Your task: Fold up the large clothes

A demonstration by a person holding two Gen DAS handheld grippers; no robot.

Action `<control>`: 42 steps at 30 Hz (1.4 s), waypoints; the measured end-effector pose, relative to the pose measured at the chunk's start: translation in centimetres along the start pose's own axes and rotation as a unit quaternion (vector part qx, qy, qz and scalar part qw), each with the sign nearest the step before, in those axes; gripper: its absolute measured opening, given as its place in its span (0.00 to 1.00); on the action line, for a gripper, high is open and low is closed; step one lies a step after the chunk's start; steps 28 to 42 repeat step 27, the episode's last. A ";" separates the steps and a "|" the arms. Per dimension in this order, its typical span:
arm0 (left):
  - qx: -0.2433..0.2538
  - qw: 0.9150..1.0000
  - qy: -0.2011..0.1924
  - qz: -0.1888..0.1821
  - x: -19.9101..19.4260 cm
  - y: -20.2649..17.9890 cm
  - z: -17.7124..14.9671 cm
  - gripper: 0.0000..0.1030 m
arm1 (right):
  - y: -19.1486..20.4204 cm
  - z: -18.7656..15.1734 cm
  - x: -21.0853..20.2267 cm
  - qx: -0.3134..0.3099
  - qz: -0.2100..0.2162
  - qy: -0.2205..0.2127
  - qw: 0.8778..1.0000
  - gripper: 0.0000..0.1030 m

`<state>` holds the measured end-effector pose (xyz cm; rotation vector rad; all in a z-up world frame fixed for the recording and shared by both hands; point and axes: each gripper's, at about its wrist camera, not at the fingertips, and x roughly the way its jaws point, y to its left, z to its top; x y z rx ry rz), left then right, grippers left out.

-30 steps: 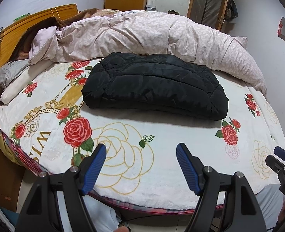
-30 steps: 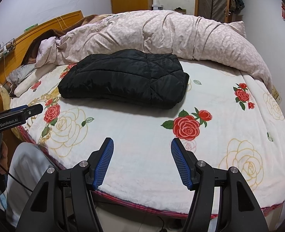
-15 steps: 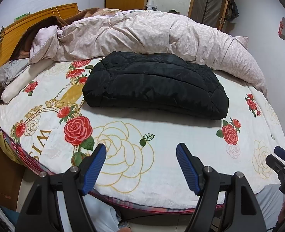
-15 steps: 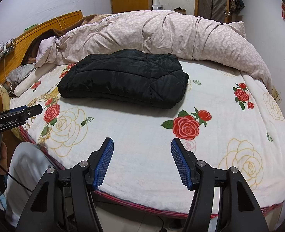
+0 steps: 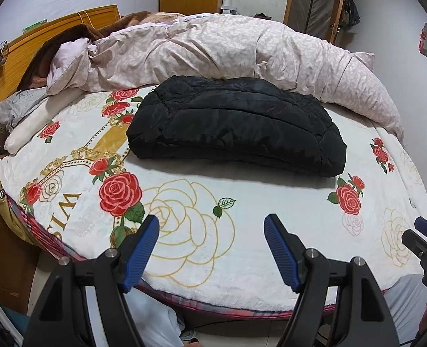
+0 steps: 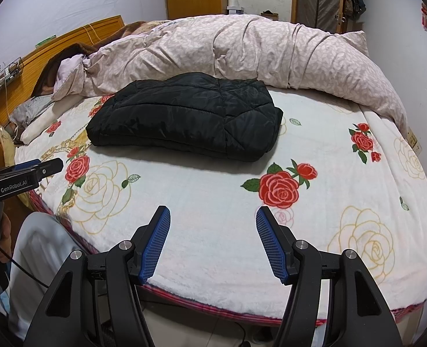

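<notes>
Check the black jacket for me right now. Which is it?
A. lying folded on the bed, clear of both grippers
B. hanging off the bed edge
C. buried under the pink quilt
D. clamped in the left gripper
A: the black jacket lies folded on the rose blanket, in front of the pink quilt, while the left gripper and right gripper are open and empty.

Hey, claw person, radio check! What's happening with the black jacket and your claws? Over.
Left gripper open, empty. Right gripper open, empty. Black jacket folded on the rose blanket, untouched. Nothing between grippers and jacket.
</notes>
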<state>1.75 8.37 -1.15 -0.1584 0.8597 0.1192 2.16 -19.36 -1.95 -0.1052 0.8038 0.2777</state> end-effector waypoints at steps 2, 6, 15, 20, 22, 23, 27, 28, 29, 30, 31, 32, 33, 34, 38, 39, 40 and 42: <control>0.000 1.000 0.000 -0.001 0.0 0.2 -0.1 0.74 | -0.1 0.0 0.0 0.000 0.001 0.000 1.000 0.60; 0.004 1.000 -0.001 0.003 0.0 0.2 0.0 0.74 | -0.1 0.0 0.0 -0.001 0.001 0.000 1.000 0.60; 0.011 1.000 -0.007 0.022 -0.3 -0.6 -0.2 0.74 | 0.0 0.0 0.0 -0.001 0.001 0.001 1.000 0.60; 0.003 1.000 -0.007 0.023 -0.3 -0.9 -0.1 0.74 | -0.1 -0.1 0.0 -0.001 0.001 0.001 1.000 0.60; -0.003 1.000 -0.007 0.025 -0.4 -0.8 -0.2 0.74 | -0.1 0.0 0.0 -0.001 0.001 0.000 1.000 0.60; -0.004 1.000 -0.008 0.027 -0.4 -0.7 -0.2 0.74 | -0.1 0.0 0.0 -0.001 0.001 0.001 1.000 0.60; -0.012 1.000 -0.003 0.020 -0.2 -0.5 0.0 0.75 | -0.1 -0.1 0.0 0.000 0.001 0.000 1.000 0.60; -0.012 1.000 -0.003 0.020 -0.2 -0.5 0.0 0.75 | -0.1 -0.1 0.0 0.000 0.001 0.000 1.000 0.60; -0.012 1.000 -0.003 0.020 -0.2 -0.5 0.0 0.75 | -0.1 -0.1 0.0 0.000 0.001 0.000 1.000 0.60; -0.012 1.000 -0.003 0.020 -0.2 -0.5 0.0 0.75 | -0.1 -0.1 0.0 0.000 0.001 0.000 1.000 0.60; -0.012 1.000 -0.003 0.020 -0.2 -0.5 0.0 0.75 | -0.1 -0.1 0.0 0.000 0.001 0.000 1.000 0.60; -0.012 1.000 -0.003 0.020 -0.2 -0.5 0.0 0.75 | -0.1 -0.1 0.0 0.000 0.001 0.000 1.000 0.60; -0.012 1.000 -0.003 0.020 -0.2 -0.5 0.0 0.75 | -0.1 -0.1 0.0 0.000 0.001 0.000 1.000 0.60; -0.012 1.000 -0.003 0.020 -0.2 -0.5 0.0 0.75 | -0.1 -0.1 0.0 0.000 0.001 0.000 1.000 0.60; -0.012 1.000 -0.003 0.020 -0.2 -0.5 0.0 0.75 | -0.1 -0.1 0.0 0.000 0.001 0.000 1.000 0.60; -0.012 1.000 -0.003 0.020 -0.2 -0.5 0.0 0.75 | -0.1 -0.1 0.0 0.000 0.001 0.000 1.000 0.60; -0.012 1.000 -0.003 0.020 -0.2 -0.5 0.0 0.75 | -0.1 -0.1 0.0 0.000 0.001 0.000 1.000 0.60; -0.012 1.000 -0.003 0.020 -0.2 -0.5 0.0 0.75 | -0.1 -0.1 0.0 0.000 0.001 0.000 1.000 0.60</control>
